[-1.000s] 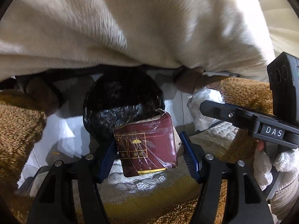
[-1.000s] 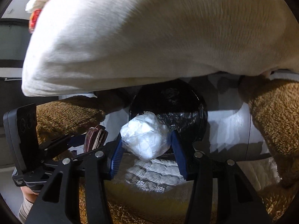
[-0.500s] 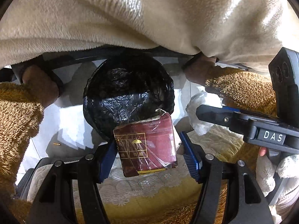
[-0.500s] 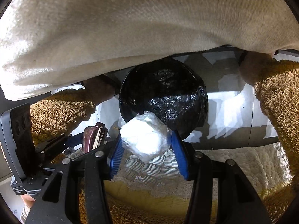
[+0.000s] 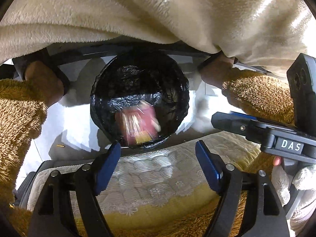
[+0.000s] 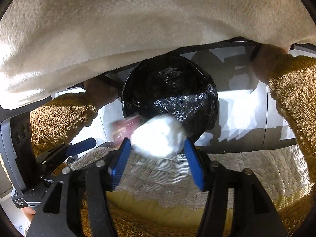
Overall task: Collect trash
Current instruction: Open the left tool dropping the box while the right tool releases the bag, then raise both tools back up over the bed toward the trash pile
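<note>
Both sets of fingers had just spread: my left gripper [image 5: 158,154] stood wide, the maroon packet [image 5: 138,123] dropping blurred into the black-lined bin [image 5: 102,106] at frame centre; my right gripper [image 6: 157,156] barely cleared the white wad [image 6: 158,138] at the rim. I judged that spreading wider over the opening would serve best.

Right gripper [image 6: 157,150]: jaws have just been opening, blue pads apart, a blurred white crumpled wad [image 6: 158,136] between them, contact unclear. Black-lined bin [image 6: 177,90] sits just beyond. A blurred reddish packet [image 6: 126,127] shows left of the wad at the bin's edge.
</note>
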Available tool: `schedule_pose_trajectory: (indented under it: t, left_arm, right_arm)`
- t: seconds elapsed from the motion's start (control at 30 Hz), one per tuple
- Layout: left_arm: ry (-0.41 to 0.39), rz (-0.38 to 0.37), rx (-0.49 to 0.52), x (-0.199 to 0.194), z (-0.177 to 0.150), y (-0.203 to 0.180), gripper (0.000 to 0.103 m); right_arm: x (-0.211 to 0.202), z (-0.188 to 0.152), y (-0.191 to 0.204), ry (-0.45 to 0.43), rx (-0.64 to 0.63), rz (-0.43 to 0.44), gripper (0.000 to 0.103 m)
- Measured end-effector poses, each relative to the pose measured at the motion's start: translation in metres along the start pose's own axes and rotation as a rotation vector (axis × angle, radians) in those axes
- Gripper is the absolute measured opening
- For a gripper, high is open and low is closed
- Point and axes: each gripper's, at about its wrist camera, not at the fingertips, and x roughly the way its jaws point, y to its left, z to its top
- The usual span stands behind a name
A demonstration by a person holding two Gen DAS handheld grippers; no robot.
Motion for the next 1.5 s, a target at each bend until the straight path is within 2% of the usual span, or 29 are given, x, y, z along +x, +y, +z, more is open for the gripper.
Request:
schedule_pose_trajectory:
  t: [0.57,0.93,1.03,1.13,1.4,1.5]
  left_arm:
    - [-0.007,0.018,0.020,-0.004,-0.004,-0.001,0.079]
    - [-0.081,0.017,0.055,-0.024,-0.019,-0.006,0.079]
    - [-0.125,0.007,0.062,-0.036,-0.025,-0.007,0.079]
    - [-0.190,-0.016,0.064,-0.052,-0.032,-0.007,0.079]
    - [-0.451,-0.060,0.085,-0.112,-0.056,-0.010,0.079]
    - [-0.538,-0.058,0.110,-0.135,-0.062,-0.014,0.079]
  right_arm:
    - [-0.002,-0.005,0.001,0.012,-0.019,-0.003,0.059]
    - [-0.017,-0.017,0.007,-0.035,-0.041,0.018,0.059]
    - [-0.027,-0.022,0.012,-0.076,-0.062,0.034,0.059]
    - [-0.044,-0.029,0.017,-0.153,-0.091,0.052,0.059]
    - [-0.109,-0.049,0.030,-0.421,-0.192,0.164,0.059]
    - [-0.128,-0.055,0.038,-0.493,-0.249,0.169,0.059]
